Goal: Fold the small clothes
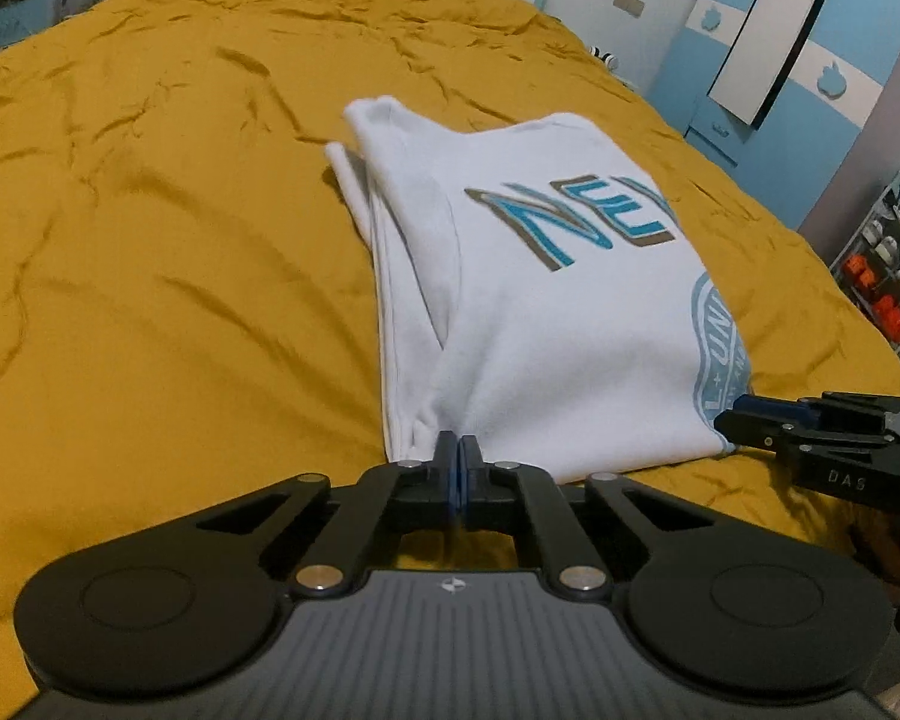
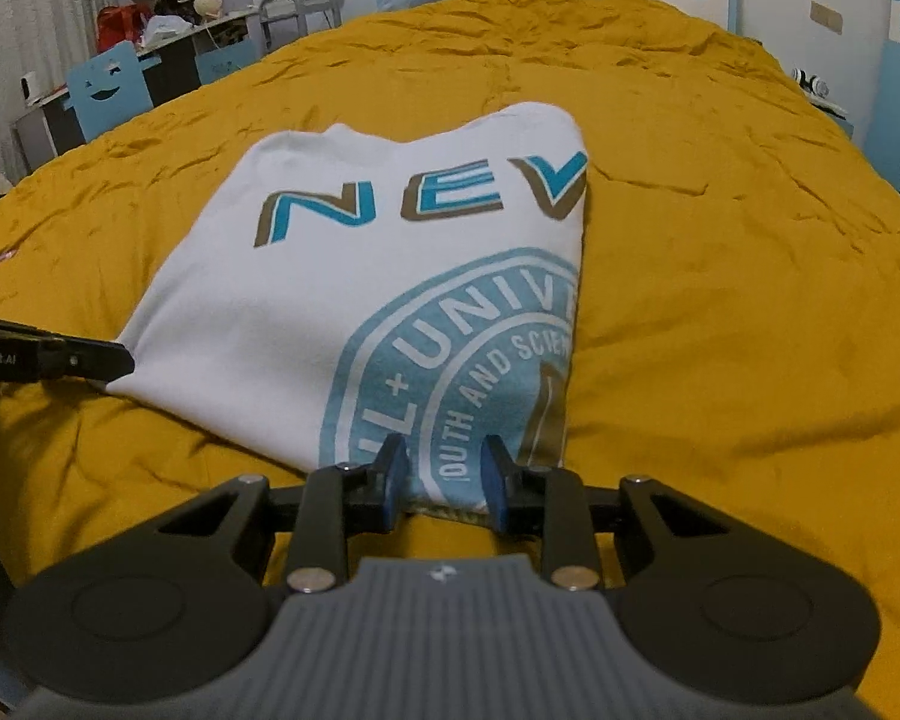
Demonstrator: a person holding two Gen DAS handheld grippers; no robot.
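A white shirt [image 1: 540, 312] with blue "NEV" lettering and a round blue seal lies folded lengthwise on the mustard bed cover [image 1: 150, 240]. My left gripper [image 1: 459, 444] is shut at the shirt's near left corner, and the cloth puckers up into its fingertips. In the right wrist view the shirt [image 2: 330, 300] fills the middle, with the left gripper [image 2: 123, 360] touching its near left corner. My right gripper [image 2: 447, 462] stands with its jaws apart over the near hem beside the seal; the hem lies between its blue pads. From the left wrist, the right gripper [image 1: 732, 414] reaches in at the near right corner.
The mustard cover [image 2: 720, 330] spreads wide and wrinkled around the shirt. A cluttered desk and a blue chair [image 2: 108, 90] stand beyond the bed's left side. A blue and white wardrobe [image 1: 810, 60] and a shelf of small items [image 1: 888, 282] stand to the right.
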